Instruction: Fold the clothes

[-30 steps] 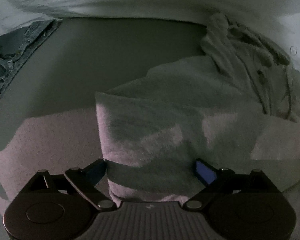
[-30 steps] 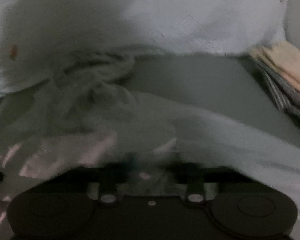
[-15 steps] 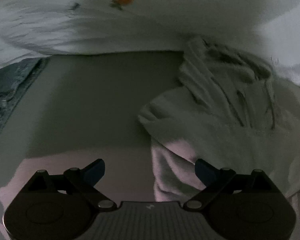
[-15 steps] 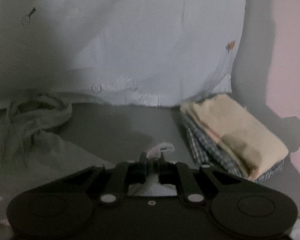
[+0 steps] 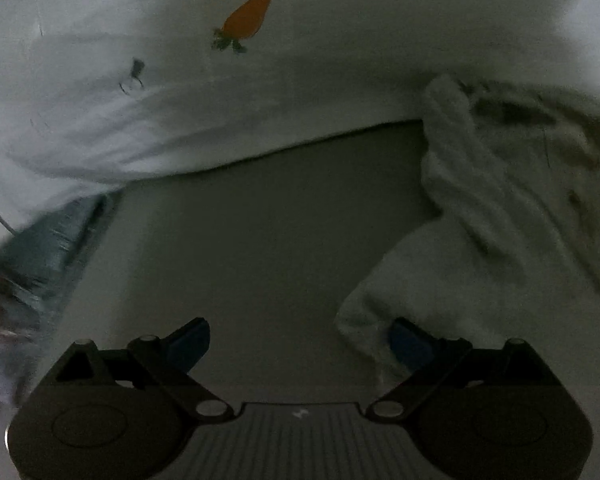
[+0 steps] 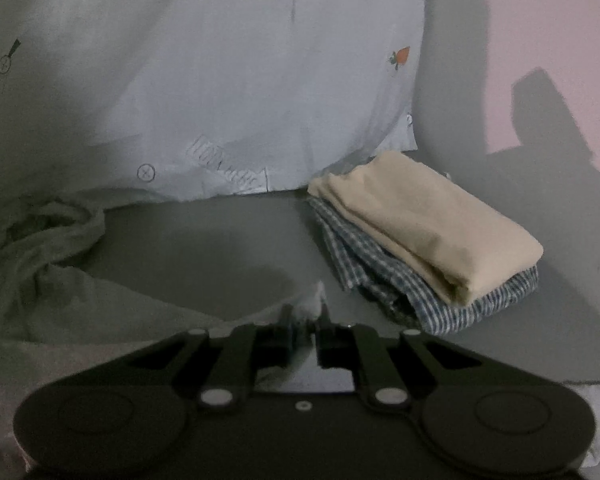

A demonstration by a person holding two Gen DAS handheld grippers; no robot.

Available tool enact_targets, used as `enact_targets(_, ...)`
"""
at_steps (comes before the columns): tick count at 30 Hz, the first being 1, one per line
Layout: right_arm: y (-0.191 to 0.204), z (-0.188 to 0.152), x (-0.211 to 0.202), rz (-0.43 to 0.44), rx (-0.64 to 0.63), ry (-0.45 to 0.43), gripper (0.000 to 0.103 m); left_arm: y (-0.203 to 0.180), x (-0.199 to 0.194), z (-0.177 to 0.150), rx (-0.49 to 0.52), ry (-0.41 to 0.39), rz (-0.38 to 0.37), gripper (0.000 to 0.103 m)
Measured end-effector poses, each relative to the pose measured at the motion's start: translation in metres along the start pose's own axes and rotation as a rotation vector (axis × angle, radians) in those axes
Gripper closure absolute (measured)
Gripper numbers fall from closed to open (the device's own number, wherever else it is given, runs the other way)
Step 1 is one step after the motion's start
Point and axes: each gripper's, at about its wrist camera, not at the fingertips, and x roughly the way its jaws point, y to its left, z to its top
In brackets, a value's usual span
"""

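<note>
A pale fleecy hooded garment [image 5: 480,240] lies on the grey surface, its hood bunched at the far right of the left wrist view. My left gripper [image 5: 300,344] stands open over bare surface, its right fingertip touching the garment's near edge, nothing between the fingers. In the right wrist view the same garment [image 6: 60,280] spreads at the left. My right gripper [image 6: 304,316] is shut on a small fold of that pale cloth, which pokes up between the fingertips.
A folded stack, a cream cloth [image 6: 428,236] on a blue checked one [image 6: 380,280], sits at the right. A white pillow with a carrot print [image 5: 244,16] lines the back. Blue jeans [image 5: 40,248] lie at the left. A pink wall [image 6: 540,40] stands behind.
My left gripper let go of the garment and slid left off it onto bare surface. My right gripper moved right, pulling the garment's edge toward the folded stack.
</note>
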Motion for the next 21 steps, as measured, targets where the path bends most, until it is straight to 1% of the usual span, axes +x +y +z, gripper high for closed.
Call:
enact_targets(3, -0.003, -0.003, -0.003, -0.008, 0.015, 0.007, 0.092, -0.007, 0.019, 0.012, 0.012, 0.011, 0.031, 0.005)
enact_targets(4, -0.004, -0.004, -0.003, -0.009, 0.024, 0.009, 0.092, -0.008, 0.021, 0.015, 0.007, -0.004, 0.034, 0.005)
enact_targets(6, -0.007, -0.004, -0.005, -0.009, 0.040, 0.014, 0.092, -0.009, 0.025, 0.022, -0.008, 0.011, 0.034, 0.005)
enact_targets(9, -0.007, -0.002, -0.009, -0.011, 0.057, 0.016, 0.092, -0.002, 0.021, 0.027, -0.068, 0.036, -0.005, 0.006)
enact_targets(12, 0.004, 0.003, -0.019, -0.006, 0.053, -0.005, 0.092, 0.011, 0.007, 0.017, -0.142, 0.049, -0.052, 0.006)
enact_targets(14, 0.018, 0.009, -0.030, 0.014, 0.052, -0.045, 0.093, 0.021, -0.007, 0.007, -0.182, 0.049, -0.076, 0.006)
enact_targets(16, 0.038, 0.018, -0.045, 0.058, 0.050, -0.086, 0.093, 0.033, -0.021, -0.007, -0.216, 0.053, -0.094, 0.006)
enact_targets(17, 0.055, 0.023, -0.053, 0.099, 0.036, -0.106, 0.093, 0.039, -0.028, -0.013, -0.233, 0.055, -0.103, 0.006)
enact_targets(20, 0.111, 0.032, -0.075, 0.269, -0.043, -0.146, 0.093, 0.055, -0.047, -0.036, -0.259, 0.055, -0.093, 0.006)
enact_targets(21, 0.134, 0.031, -0.081, 0.340, -0.074, -0.149, 0.093, 0.061, -0.054, -0.044, -0.268, 0.055, -0.090, 0.006)
